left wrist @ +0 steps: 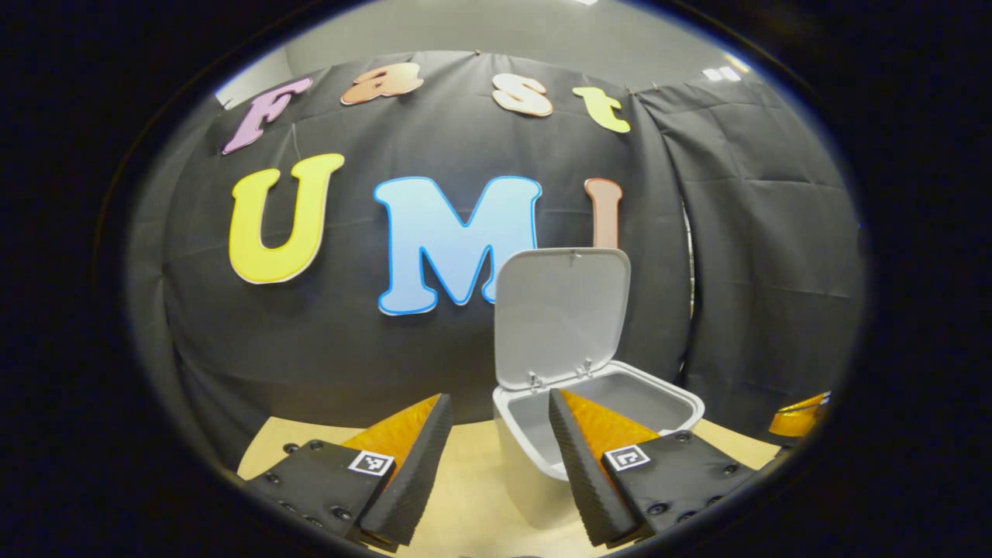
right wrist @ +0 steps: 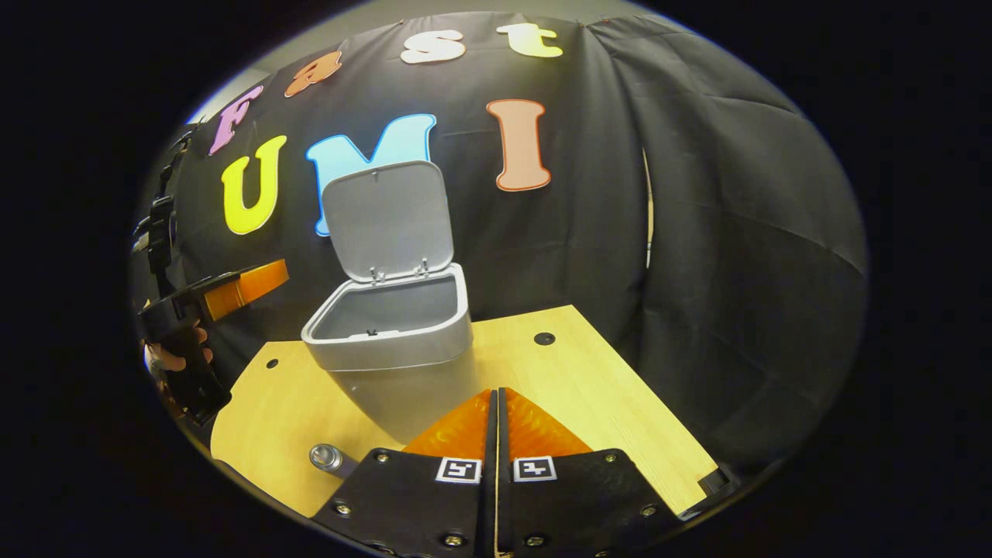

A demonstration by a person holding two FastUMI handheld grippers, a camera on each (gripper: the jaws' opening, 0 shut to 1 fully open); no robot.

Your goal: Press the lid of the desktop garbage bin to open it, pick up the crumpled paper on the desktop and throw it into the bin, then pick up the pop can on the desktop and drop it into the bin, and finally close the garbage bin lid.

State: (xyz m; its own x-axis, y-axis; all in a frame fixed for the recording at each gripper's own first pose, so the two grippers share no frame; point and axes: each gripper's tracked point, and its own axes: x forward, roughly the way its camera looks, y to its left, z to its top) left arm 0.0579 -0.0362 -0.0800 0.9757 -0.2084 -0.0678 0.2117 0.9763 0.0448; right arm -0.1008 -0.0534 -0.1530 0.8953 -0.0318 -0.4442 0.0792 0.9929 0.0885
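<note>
In the left gripper view, the left gripper (left wrist: 500, 411) has its fingers spread wide with nothing between them. Just past them, toward one o'clock, stands the garbage bin (left wrist: 620, 403), its lid (left wrist: 562, 314) swung up and standing nearly upright at the back edge, so the hollow inside shows. The bin sits on the pale wooden worktop (left wrist: 473, 496).

In the right gripper view, the right gripper (right wrist: 496, 403) has its fingers pressed together, with nothing visible between them. The bin (right wrist: 403, 341) stands at about eleven o'clock from them, near the worktop's (right wrist: 597, 387) middle, lid (right wrist: 387, 217) raised. At nine o'clock the other gripper (right wrist: 232, 291) hangs beside the bin, held by a hand (right wrist: 174, 356). A small round metal thing (right wrist: 325, 457), possibly the top of the pop can, lies on the worktop at seven o'clock, just beside the right gripper's body.
</note>
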